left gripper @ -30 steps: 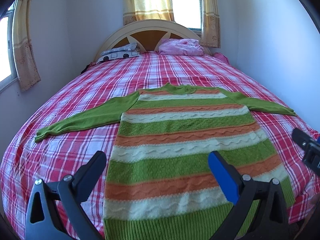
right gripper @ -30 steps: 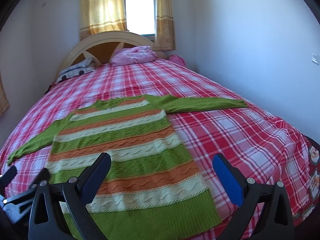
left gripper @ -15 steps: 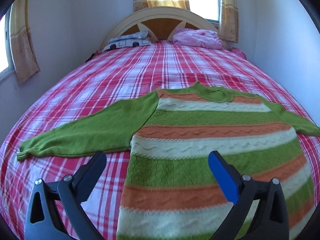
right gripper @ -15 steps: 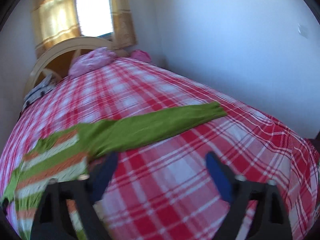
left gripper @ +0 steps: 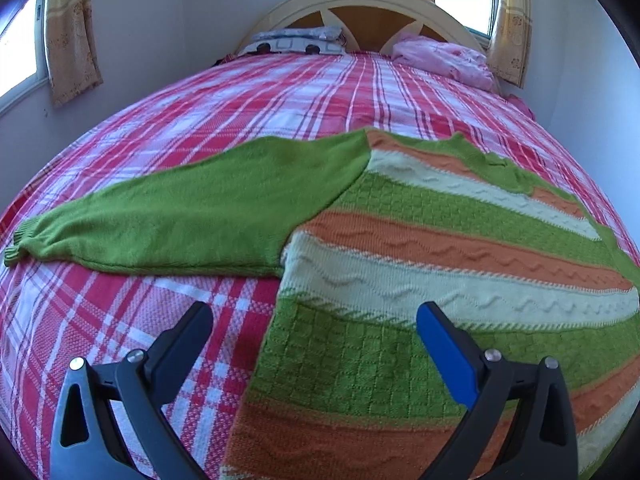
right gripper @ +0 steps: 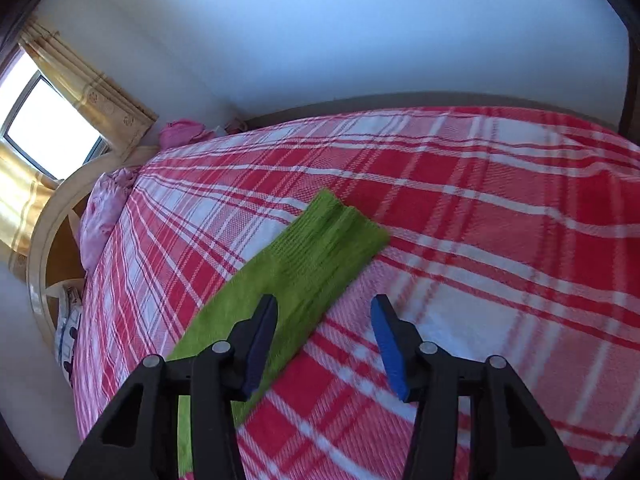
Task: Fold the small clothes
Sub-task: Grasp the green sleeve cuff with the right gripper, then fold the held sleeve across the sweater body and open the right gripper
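Both claws agape, empty | left claw [left gripper: 314,322] over sweater [left gripper: 400,280] | right claw [right gripper: 324,312] over sleeve [right gripper: 304,280]

Green-orange-cream striped sweater [left gripper: 440,264], red-plaid bedspread [left gripper: 248,100]

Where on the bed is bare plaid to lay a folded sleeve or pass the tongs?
Free: bedspread between left sleeve and pillows; plaid beyond right sleeve's cuff. Crowded: sweater under the left tongs.

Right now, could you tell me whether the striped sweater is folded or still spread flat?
Spread flat: the striped sweater lies open on the plaid bedspread, left sleeve stretched straight out, no fold visible.
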